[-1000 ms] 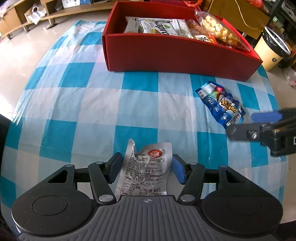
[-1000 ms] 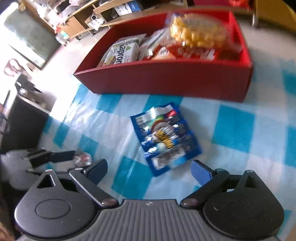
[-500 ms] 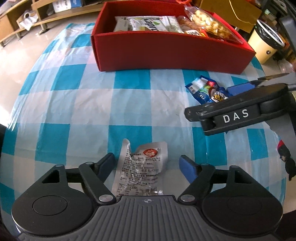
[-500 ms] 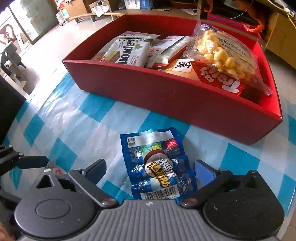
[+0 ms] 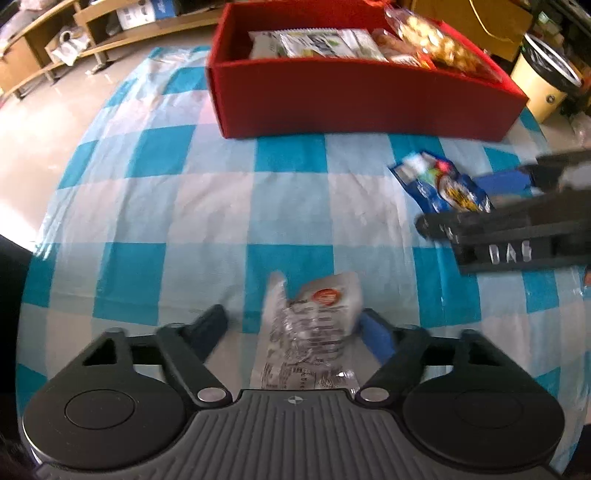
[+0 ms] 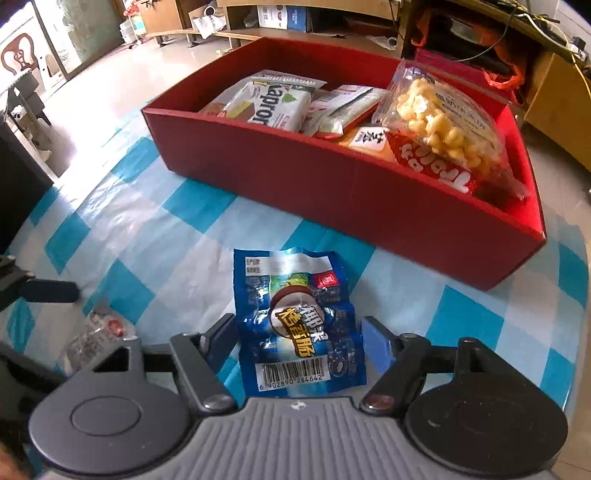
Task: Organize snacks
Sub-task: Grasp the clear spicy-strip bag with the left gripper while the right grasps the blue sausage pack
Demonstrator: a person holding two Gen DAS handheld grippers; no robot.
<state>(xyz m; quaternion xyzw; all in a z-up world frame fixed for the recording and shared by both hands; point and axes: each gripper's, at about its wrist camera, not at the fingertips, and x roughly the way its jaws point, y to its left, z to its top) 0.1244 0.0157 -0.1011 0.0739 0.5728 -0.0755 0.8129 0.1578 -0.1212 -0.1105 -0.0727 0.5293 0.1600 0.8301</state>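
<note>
A clear crinkled snack packet with a red logo lies on the checked cloth between the jaws of my open left gripper; it also shows in the right wrist view. A blue snack packet lies flat between the jaws of my open right gripper; it also shows in the left wrist view, partly behind the right gripper. A red box holding several snack bags stands just beyond both packets.
The blue-and-white checked cloth covers the table. A cream bin stands off the table's far right. Wooden shelves and floor lie beyond the box. The left gripper's finger reaches in at the left.
The left gripper has shifted left, so the clear packet now sits nearer its right finger. The right gripper has come closer to the blue packet, which now lies between its fingers.
</note>
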